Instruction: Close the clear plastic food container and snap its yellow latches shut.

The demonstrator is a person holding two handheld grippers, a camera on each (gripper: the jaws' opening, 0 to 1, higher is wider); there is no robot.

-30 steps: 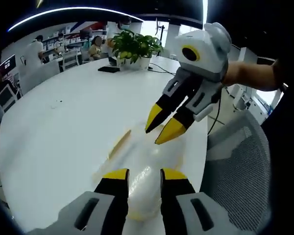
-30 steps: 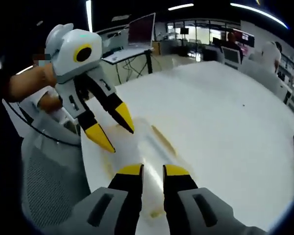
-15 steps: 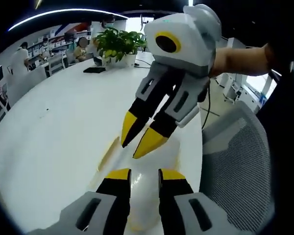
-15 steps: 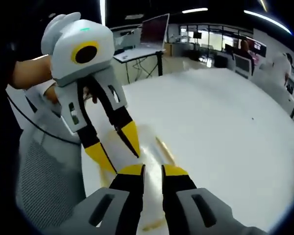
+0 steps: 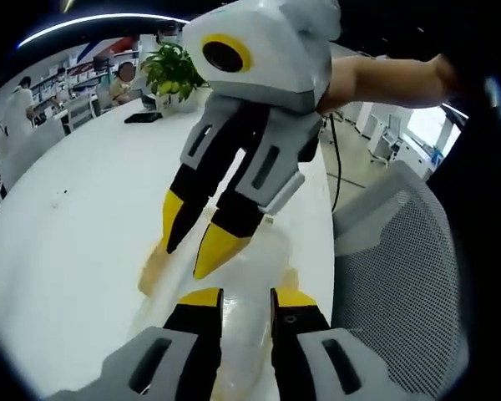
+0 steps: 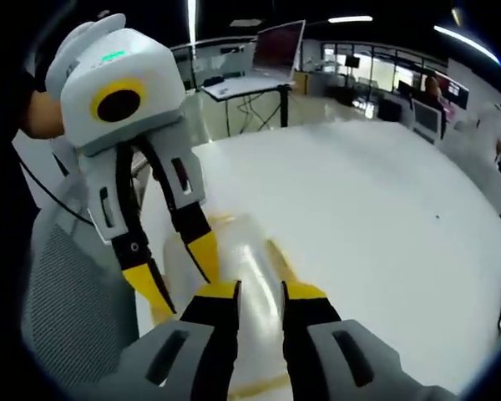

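The clear container [image 5: 250,292] lies near the edge of the white table [image 5: 75,209], just in front of a mesh chair [image 5: 401,276]. Its lid looks down, though I cannot tell whether it is seated. At least one yellow latch [image 6: 277,255] along its side seems not yet snapped, so the latching looks mostly still to do. Both tongs hover close over it, tips pointing down, nearly crossing. The left gripper [image 6: 171,271] and the right gripper [image 5: 192,242] each stand slightly parted, holding nothing.
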